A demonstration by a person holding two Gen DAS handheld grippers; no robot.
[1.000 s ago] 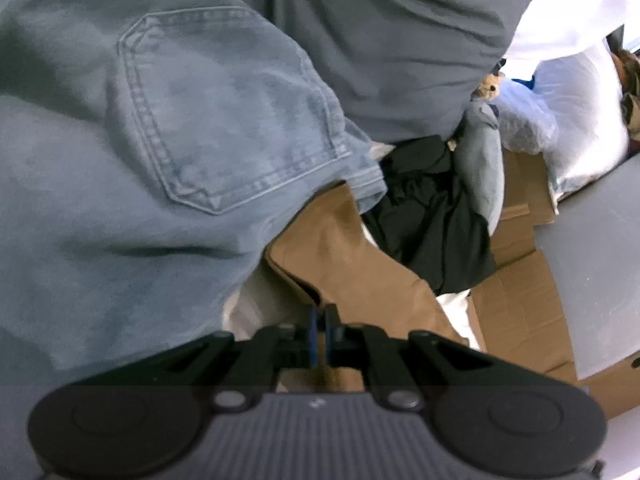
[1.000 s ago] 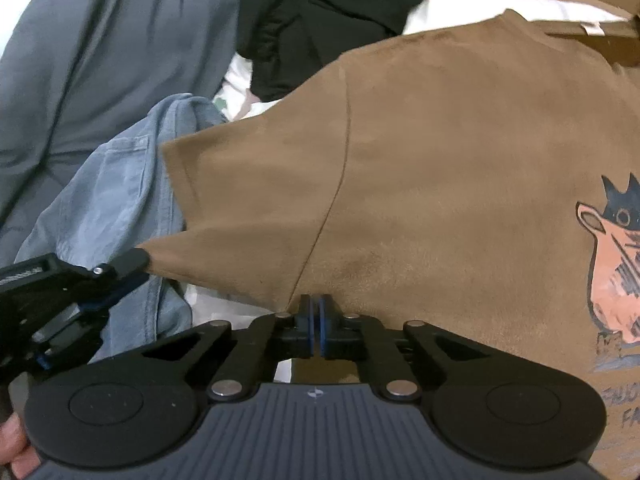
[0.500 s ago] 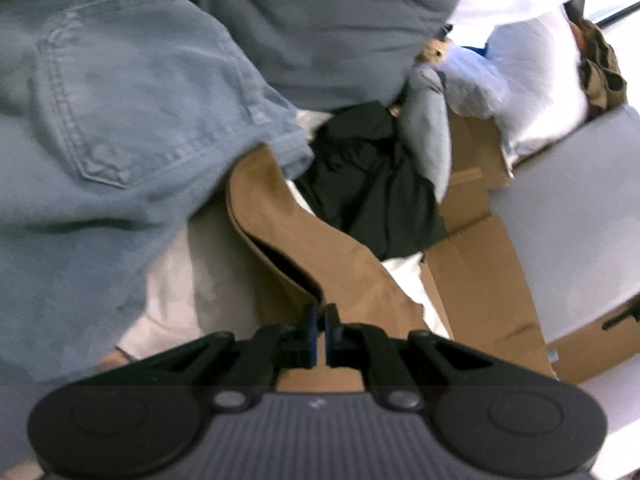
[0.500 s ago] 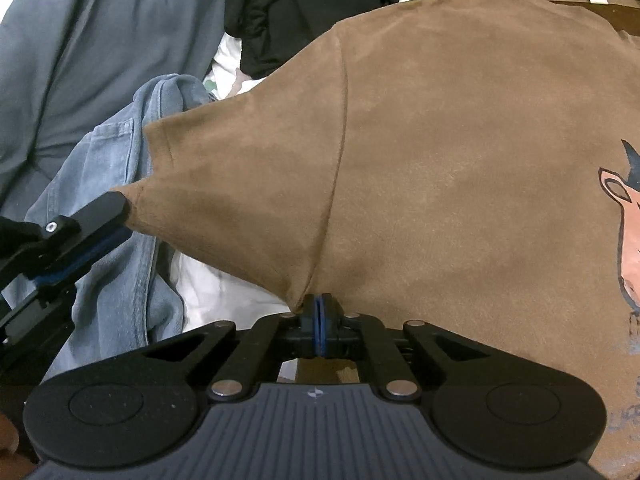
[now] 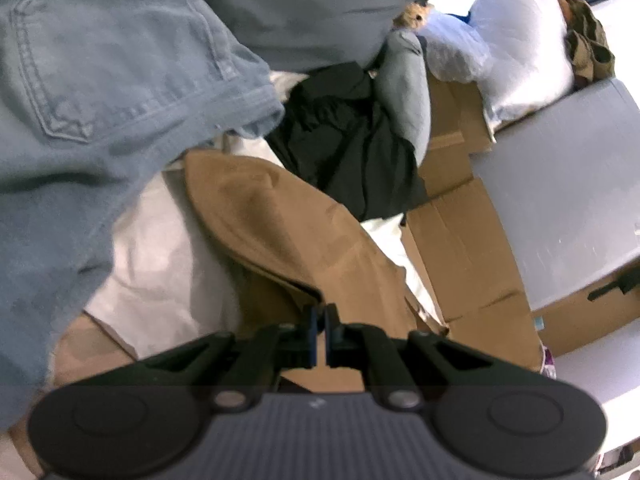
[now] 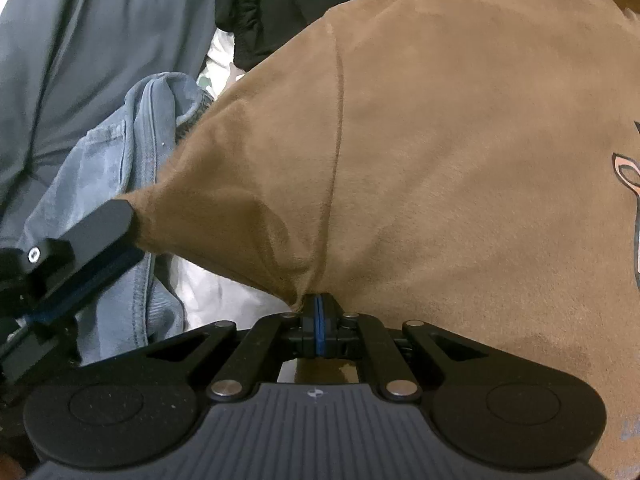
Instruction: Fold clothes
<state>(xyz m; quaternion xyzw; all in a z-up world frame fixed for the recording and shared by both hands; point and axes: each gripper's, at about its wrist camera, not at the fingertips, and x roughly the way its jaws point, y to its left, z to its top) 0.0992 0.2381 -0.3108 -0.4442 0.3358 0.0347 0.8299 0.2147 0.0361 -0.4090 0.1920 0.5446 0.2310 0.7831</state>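
Note:
A brown T-shirt (image 6: 460, 152) with a printed figure at its right edge fills the right wrist view. My right gripper (image 6: 319, 312) is shut on its underarm seam, where the cloth puckers. My left gripper (image 6: 120, 216) comes in from the left of that view, shut on the sleeve's hem corner. In the left wrist view the same brown T-shirt (image 5: 288, 232) shows as a raised sleeve running away from my left gripper (image 5: 319, 316), whose fingers pinch its edge.
Light blue jeans (image 5: 100, 92) with a back pocket hang at the left. A grey garment (image 5: 320, 8) lies behind them, a black one (image 5: 352, 140) in the middle. Flattened cardboard (image 5: 460, 248), a grey box lid (image 5: 568, 200) and white plastic bags (image 5: 520, 52) lie to the right.
Both grippers have lifted the brown sleeve, drawing it taut between them. The left gripper has come closer in the right wrist view. The jeans have slid left and up in the left wrist view.

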